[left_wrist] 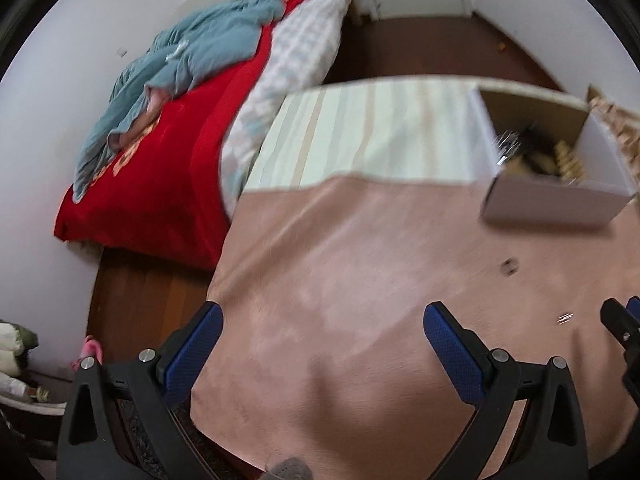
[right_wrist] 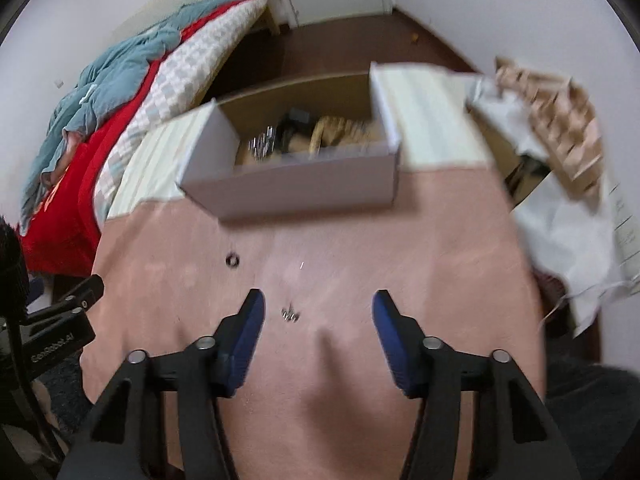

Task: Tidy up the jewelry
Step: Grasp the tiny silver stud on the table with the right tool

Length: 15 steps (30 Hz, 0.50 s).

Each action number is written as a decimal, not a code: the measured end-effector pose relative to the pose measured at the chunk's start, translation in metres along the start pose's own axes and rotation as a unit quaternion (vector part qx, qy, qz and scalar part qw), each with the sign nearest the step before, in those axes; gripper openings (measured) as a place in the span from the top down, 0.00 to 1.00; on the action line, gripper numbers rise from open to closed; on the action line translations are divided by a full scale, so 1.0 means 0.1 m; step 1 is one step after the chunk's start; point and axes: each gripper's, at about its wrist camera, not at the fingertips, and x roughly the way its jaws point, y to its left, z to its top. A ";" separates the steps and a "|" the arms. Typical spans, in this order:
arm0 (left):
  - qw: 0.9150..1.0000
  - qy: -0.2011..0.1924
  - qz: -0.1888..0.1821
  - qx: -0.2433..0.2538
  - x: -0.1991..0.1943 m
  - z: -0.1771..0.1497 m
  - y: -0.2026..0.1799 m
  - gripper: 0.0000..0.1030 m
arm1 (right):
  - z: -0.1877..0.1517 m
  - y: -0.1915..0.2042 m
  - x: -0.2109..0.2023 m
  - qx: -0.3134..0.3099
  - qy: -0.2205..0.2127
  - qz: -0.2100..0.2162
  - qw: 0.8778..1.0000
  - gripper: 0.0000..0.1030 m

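Note:
An open white cardboard box [right_wrist: 304, 188] with silver, black and gold jewelry inside stands at the far side of a pink cloth [right_wrist: 320, 360]; it also shows in the left wrist view [left_wrist: 556, 200]. A small dark ring [right_wrist: 232, 260] lies on the cloth, also in the left wrist view [left_wrist: 509, 267]. A small silver piece [right_wrist: 290, 314] lies between my right gripper's fingers, also in the left wrist view [left_wrist: 564, 319]. A tiny silver pin [right_wrist: 301, 265] lies farther off. My right gripper [right_wrist: 318, 306] is open and empty. My left gripper [left_wrist: 322, 320] is open and empty over bare cloth.
A bed with a red blanket [left_wrist: 160, 168] and blue cloth [left_wrist: 192, 56] lies to the left. White paper and a wooden lattice piece [right_wrist: 560, 120] sit at the right. A striped cloth [left_wrist: 360, 132] lies under the box. Brown floor [left_wrist: 420, 44] lies beyond.

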 end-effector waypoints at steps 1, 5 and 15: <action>1.000 0.006 0.004 0.000 0.06 -0.03 0.01 0.01 | -0.05 0.01 0.10 -0.001 0.004 0.007 1.000 0.45; 0.999 0.033 0.011 0.000 0.29 -0.10 0.03 0.01 | -0.14 0.09 0.30 -0.015 0.010 0.016 1.000 0.54; 0.998 0.048 -0.005 0.027 0.47 -0.06 -0.07 0.01 | -0.15 0.36 0.45 -0.088 0.012 -0.008 0.996 0.92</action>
